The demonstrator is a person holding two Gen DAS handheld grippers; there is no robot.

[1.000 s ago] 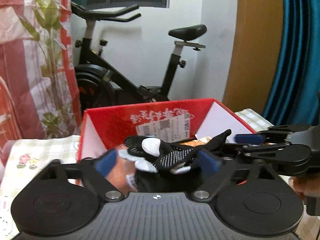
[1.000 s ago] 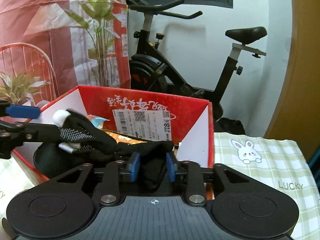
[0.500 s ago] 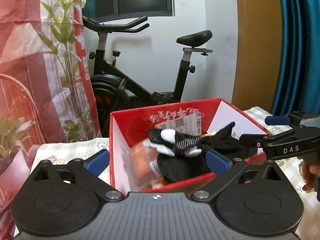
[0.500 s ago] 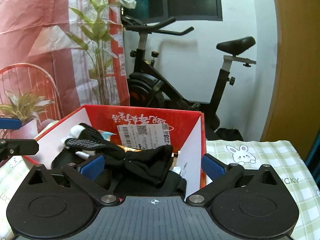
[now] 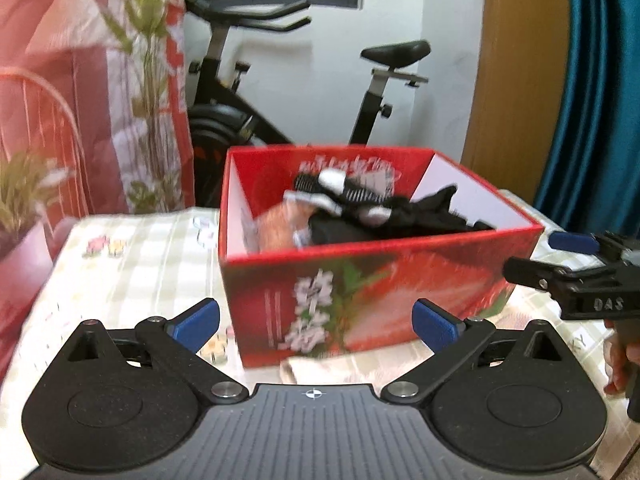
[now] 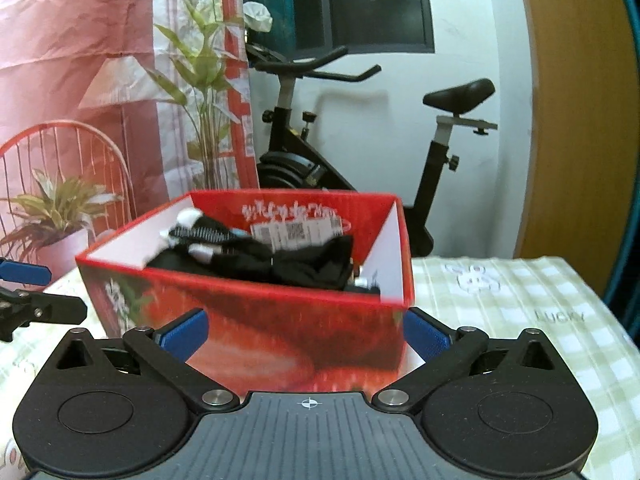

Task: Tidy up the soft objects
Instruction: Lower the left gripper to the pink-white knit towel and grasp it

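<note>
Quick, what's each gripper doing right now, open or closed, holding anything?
Left gripper: open, holding nothing.
Right gripper: open, holding nothing; its jaws have just been opening, off the black glove now lying in the red box.

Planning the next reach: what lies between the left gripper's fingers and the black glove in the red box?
Left wrist view: only the red cardboard box's near wall; black glove lies inside.
</note>
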